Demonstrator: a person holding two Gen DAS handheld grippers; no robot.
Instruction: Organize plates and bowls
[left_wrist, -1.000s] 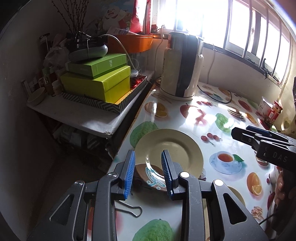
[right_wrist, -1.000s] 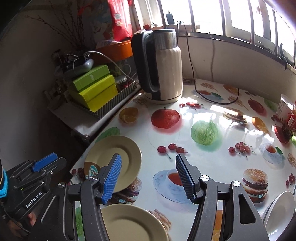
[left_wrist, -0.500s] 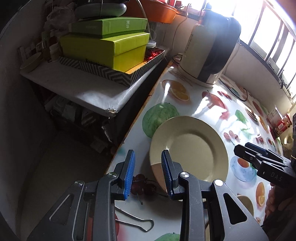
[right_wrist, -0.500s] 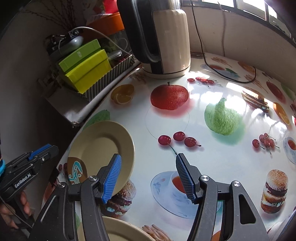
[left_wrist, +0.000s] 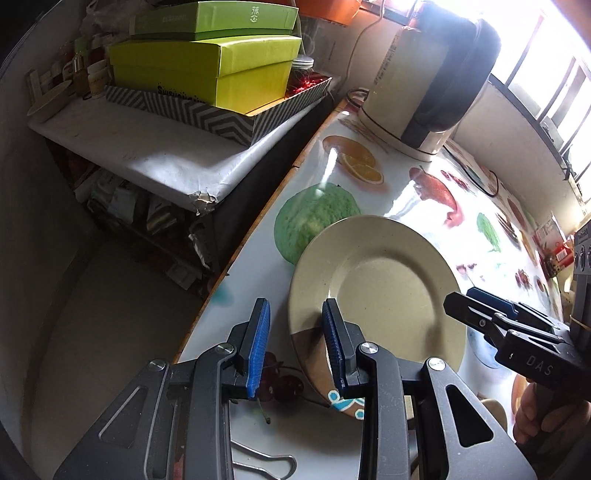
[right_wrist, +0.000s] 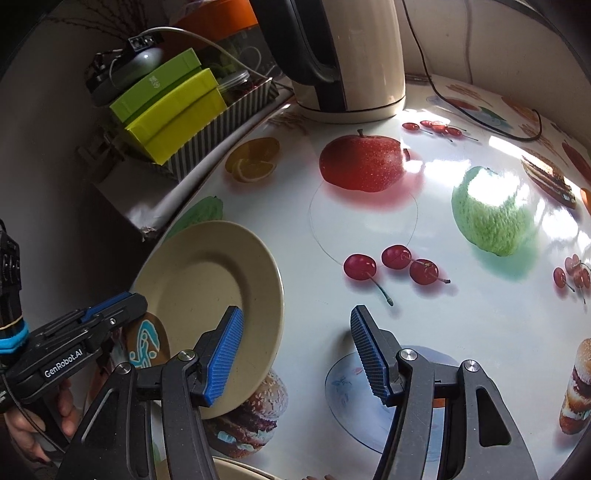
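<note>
At the table's left edge, the beige plate is straddled at its rim by the part-open left gripper, nothing pinched yet. Right gripper is closing, empty. Probably stiff, light, slippery; best grabbed by the rim.

2 close downward views, plate shared
</note>
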